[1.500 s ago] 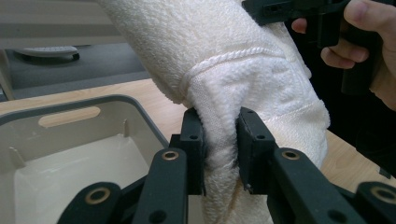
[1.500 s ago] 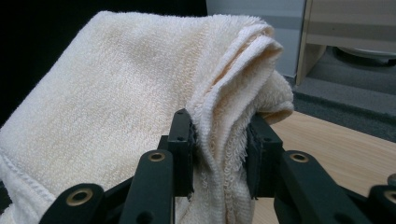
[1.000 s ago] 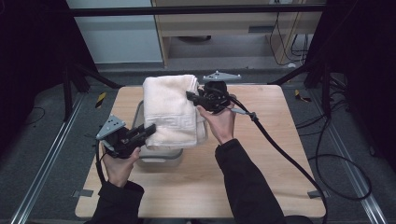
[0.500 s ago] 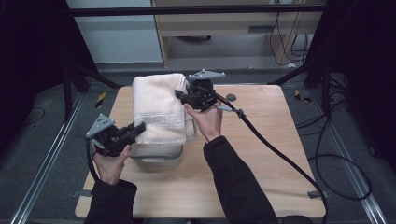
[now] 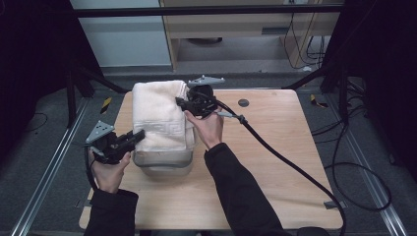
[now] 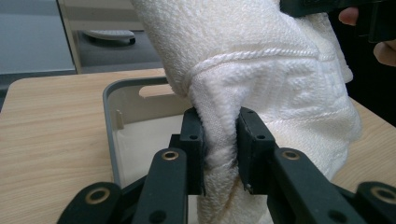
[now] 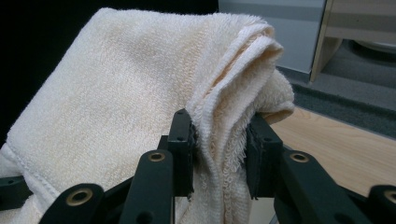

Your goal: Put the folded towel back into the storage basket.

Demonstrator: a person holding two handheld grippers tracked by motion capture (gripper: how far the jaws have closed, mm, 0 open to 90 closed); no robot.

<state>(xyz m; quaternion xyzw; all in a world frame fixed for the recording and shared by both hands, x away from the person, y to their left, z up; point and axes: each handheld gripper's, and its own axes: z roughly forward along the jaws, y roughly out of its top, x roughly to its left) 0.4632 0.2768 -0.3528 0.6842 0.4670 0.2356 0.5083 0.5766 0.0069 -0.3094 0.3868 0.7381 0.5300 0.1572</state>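
Over the bin (image 5: 162, 164), towel (image 5: 160, 120) soft, floppy, light; left gripper (image 5: 136, 137) pinching a bunched edge at seven o'clock, right gripper (image 5: 181, 103) clamping folded layers at one o'clock.

Left gripper (image 5: 134, 138) jaws clamped, right gripper (image 5: 183, 102) jaws clamped, forearms reaching forward

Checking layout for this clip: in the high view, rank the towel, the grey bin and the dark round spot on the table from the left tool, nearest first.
1. towel, pinched in the left tool
2. grey bin, just right of it, under the towel
3. dark round spot, far side, past the right tool
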